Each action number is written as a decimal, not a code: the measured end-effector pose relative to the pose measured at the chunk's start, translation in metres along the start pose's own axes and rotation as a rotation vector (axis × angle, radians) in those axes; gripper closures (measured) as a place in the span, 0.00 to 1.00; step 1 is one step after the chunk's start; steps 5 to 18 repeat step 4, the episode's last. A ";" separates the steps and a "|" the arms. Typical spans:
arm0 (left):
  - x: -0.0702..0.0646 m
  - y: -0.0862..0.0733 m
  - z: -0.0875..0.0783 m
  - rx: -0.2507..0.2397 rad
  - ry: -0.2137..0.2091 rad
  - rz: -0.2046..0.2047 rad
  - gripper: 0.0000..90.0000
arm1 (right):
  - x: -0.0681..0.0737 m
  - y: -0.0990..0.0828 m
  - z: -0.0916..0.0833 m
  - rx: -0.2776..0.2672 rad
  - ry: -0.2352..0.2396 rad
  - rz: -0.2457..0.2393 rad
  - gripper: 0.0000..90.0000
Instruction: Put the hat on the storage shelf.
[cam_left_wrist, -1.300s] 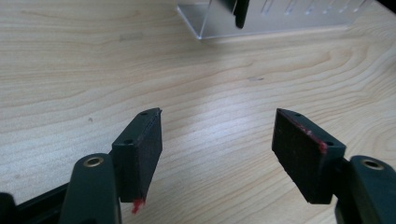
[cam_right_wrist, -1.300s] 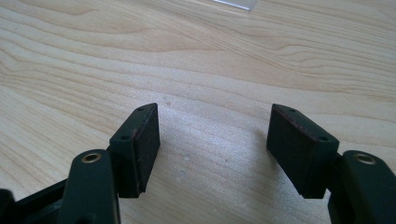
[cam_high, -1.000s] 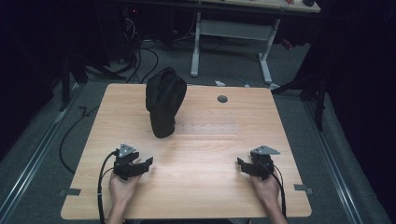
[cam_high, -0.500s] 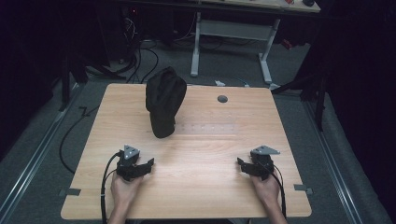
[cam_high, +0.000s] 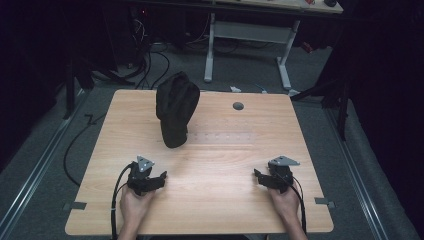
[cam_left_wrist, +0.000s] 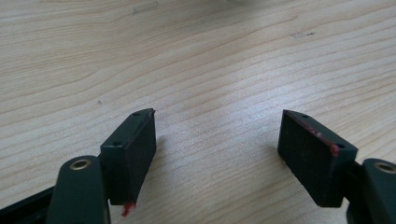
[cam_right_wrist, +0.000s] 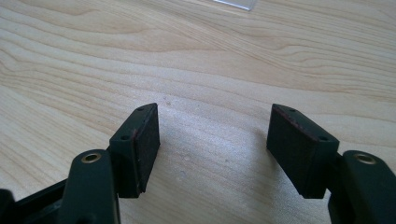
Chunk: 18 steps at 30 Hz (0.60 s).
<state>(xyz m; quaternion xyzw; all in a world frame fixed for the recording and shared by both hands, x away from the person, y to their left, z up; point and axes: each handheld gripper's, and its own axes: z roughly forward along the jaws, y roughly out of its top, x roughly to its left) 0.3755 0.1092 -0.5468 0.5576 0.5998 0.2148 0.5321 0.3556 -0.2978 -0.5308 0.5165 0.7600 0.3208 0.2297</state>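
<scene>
The black bag (cam_high: 176, 107) stands on the table (cam_high: 225, 200) well ahead of the left gripper (cam_high: 159, 179) and apart from it, further still from the right gripper (cam_high: 258, 176). It looks soft and light, likely to slump; I'd pinch a fold near its top. Both grippers rest low over bare wood, jaws spread wide with nothing between the fingers (cam_left_wrist: 133, 149). Since a second ago the left hand has drifted slightly nearer the person and its jaws have just been opening; the bag hasn't moved.
</scene>
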 end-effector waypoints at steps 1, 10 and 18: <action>0.000 0.000 0.000 0.000 0.000 0.000 0.31 | 0.000 0.000 0.000 0.000 0.000 0.001 0.38; 0.000 0.000 0.000 0.001 -0.002 -0.001 0.31 | 0.000 0.000 0.000 0.000 0.000 0.001 0.38; 0.000 0.000 0.000 0.001 -0.002 -0.001 0.31 | 0.000 0.000 0.000 0.000 0.000 0.001 0.38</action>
